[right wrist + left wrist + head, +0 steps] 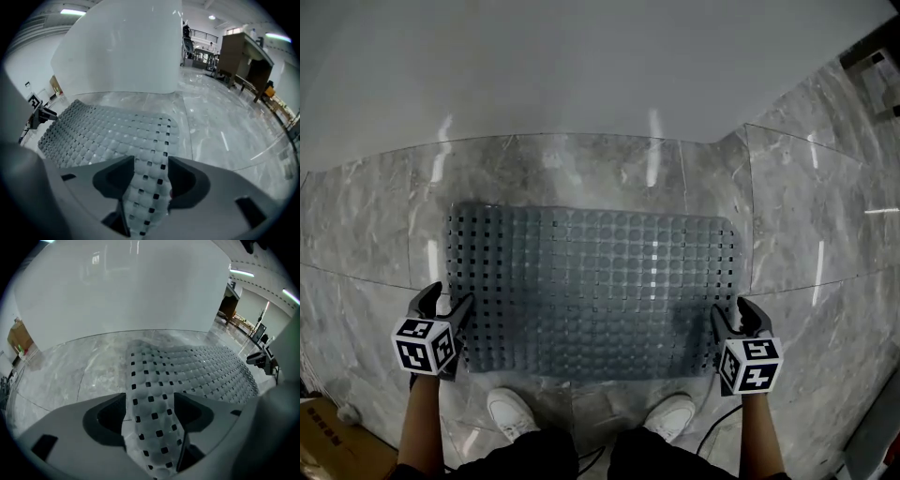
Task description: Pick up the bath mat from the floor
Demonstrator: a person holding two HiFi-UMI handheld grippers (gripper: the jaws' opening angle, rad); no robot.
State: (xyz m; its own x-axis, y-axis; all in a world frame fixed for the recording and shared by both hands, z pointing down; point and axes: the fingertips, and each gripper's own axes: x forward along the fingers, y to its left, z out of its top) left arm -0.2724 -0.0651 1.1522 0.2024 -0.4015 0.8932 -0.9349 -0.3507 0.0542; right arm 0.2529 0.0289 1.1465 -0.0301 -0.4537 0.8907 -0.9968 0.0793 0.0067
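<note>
Bath mat: spread out on the grey marble floor, its span running from one pair of jaws to the other.
Left gripper: jaws spread wide, one near corner of the mat between them, not pinched.
Right gripper: jaws spread too, the other near corner between them.
Shoes: just behind the jaws.

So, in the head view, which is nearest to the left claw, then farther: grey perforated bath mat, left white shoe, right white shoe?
1. Grey perforated bath mat, inside the left claw.
2. Left white shoe, toward the person.
3. Right white shoe, farther right.
</note>
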